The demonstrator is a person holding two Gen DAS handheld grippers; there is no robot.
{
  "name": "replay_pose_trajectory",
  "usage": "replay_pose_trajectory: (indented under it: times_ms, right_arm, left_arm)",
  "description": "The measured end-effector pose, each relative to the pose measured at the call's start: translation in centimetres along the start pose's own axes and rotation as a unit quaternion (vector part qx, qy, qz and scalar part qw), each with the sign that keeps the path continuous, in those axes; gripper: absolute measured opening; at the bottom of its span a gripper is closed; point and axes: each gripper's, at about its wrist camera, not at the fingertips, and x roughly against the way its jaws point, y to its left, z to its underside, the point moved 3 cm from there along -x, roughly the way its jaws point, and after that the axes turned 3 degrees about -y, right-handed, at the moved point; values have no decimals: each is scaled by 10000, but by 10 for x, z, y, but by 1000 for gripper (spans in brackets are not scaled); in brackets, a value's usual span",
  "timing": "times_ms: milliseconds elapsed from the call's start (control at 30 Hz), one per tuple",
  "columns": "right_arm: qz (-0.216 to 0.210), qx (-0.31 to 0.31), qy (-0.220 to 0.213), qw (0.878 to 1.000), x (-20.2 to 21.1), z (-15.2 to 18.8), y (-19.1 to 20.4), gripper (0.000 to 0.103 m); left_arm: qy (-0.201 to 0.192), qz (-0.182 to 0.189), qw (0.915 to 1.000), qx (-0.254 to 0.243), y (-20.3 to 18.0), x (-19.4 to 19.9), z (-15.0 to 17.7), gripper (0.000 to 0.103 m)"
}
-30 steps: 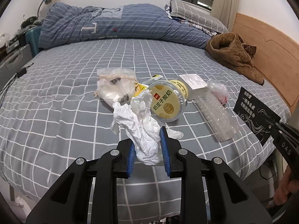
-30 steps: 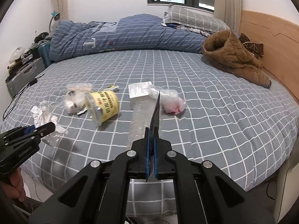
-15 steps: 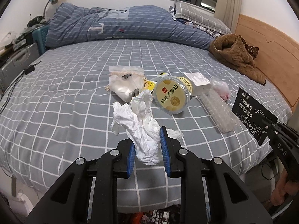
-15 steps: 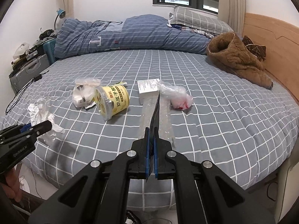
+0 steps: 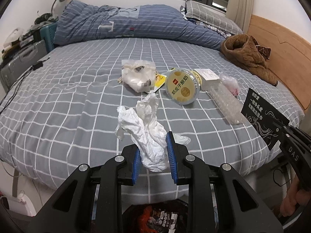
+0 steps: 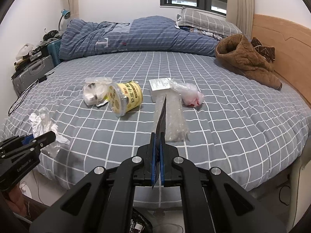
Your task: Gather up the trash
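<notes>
Our left gripper grasps the tissue, the right gripper a black packet; loose tissue may slip out.

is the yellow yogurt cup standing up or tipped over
Tipped over. The yogurt cup lies on its side on the bed, its round lid facing the cameras and its printed wall resting on the sheet.

- Two claws: left claw, right claw
- One white tissue
- One yellow cup
- One black packet
- One white box
- One brown coat
- One bed
</notes>
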Motion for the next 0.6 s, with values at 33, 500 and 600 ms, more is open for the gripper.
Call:
replay_pose_trajectory:
  times_ms: [33,500,600]
  right_arm:
    - [4,11,4,10000,2,2,2,3]
    - [-69,104,26,9999,31,20,19,3]
    - [-98,93,14,9999,39,24,22,3]
  left_arm:
    - [8,0,10000,4,1,2,3,24]
    - [26,31,9999,127,3,33,27,24]
    - [24,28,9999,134,2,38,30,24]
